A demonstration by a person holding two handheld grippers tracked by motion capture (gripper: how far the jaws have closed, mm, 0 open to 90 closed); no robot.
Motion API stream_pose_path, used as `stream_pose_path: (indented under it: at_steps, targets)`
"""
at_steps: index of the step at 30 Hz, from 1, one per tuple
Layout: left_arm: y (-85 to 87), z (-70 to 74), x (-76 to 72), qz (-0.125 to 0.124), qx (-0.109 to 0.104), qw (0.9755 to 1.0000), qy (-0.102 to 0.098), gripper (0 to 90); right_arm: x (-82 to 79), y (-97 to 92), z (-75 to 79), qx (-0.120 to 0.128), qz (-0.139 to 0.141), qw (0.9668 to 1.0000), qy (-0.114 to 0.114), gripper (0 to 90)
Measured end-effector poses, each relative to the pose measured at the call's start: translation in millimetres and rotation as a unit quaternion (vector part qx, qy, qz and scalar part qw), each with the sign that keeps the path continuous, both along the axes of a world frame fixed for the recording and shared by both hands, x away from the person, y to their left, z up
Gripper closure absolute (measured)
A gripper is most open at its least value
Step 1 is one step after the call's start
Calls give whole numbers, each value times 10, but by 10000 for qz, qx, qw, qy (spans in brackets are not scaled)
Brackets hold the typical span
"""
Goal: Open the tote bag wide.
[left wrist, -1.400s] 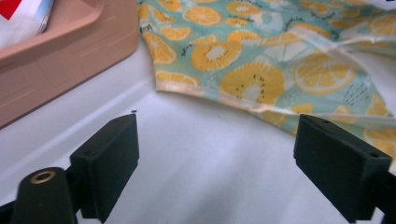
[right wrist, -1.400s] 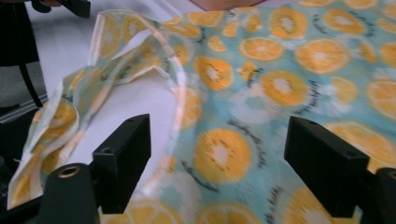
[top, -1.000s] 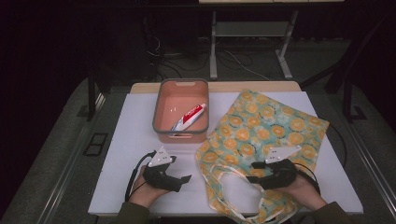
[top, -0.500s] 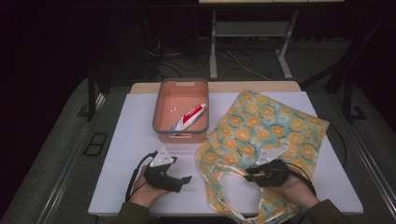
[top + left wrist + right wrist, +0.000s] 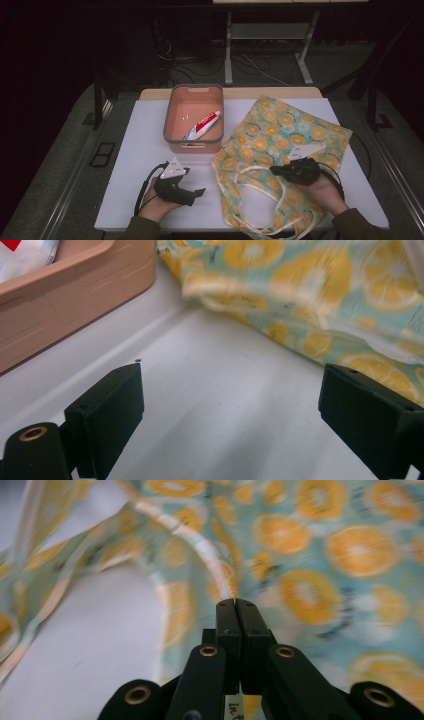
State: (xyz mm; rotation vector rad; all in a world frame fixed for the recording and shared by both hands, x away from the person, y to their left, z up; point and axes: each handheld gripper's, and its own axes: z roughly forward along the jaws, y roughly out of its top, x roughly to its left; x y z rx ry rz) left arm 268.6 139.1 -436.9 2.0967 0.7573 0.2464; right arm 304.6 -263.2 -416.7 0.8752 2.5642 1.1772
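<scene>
The right tool has just been closing, and its jaws now stand pressed together on the pale edge or handle strap of the orange-print tote bag; in the right gripper view a thin band of cream fabric runs straight into the tips and seems to be pinched there. The bag lies flat on the right half of the white desk, its white handles looped loosely at the near end, just in front of the person's right hand. The left tool rests on bare desk near the bag's left edge, jaws wide apart with nothing between them (its own view looks across empty desk toward the cloth and the bin's wall).

The step in hand looks like taking hold of the bag's mouth so that it can be opened. Behind the bag's near-left corner stands a salmon plastic bin with a toothpaste tube lying in it, likely the thing meant for the bag.

The next move probably calls for lifting the pinched layer gently, so that only the top layer comes up, while the left tool comes in to catch the opposite edge or fetch the tube. Thin cloth may slip from the tips if pulled hard.
</scene>
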Motion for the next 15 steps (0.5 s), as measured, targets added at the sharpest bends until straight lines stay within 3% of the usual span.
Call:
stream_pose_path:
  at_steps: [1, 3, 5, 6, 9, 12, 15]
  targets:
    - [0, 0, 0, 0, 2, 10000, 0, 93, 0, 0, 0, 0, 0, 10000, 0, 888]
    - [2, 0, 1, 2, -2, 10000, 1, 93, 156, -128, 19, 82, -357, 9993, 12, 888]
    - [3, 0, 2, 10, -7, 10000, 5, 93, 210, -168, 13, 86, -455, 9989, 13, 888]
    - [4, 0, 2, 10, -9, 10000, 2, 93, 311, -235, -21, 80, -653, 9978, 73, 888]
    - [4, 2, 1, 7, -3, 10000, -4, 93, 401, -283, -71, 43, -822, 9965, 155, 887]
    - [6, 1, 2, 10, -6, 10000, -1, 93, 513, -323, -168, -35, -1001, 9946, 282, 887]
    - [7, 4, 1, 9, -3, 10000, -6, 93, 584, -284, -305, -320, -1044, 9931, 420, 883]
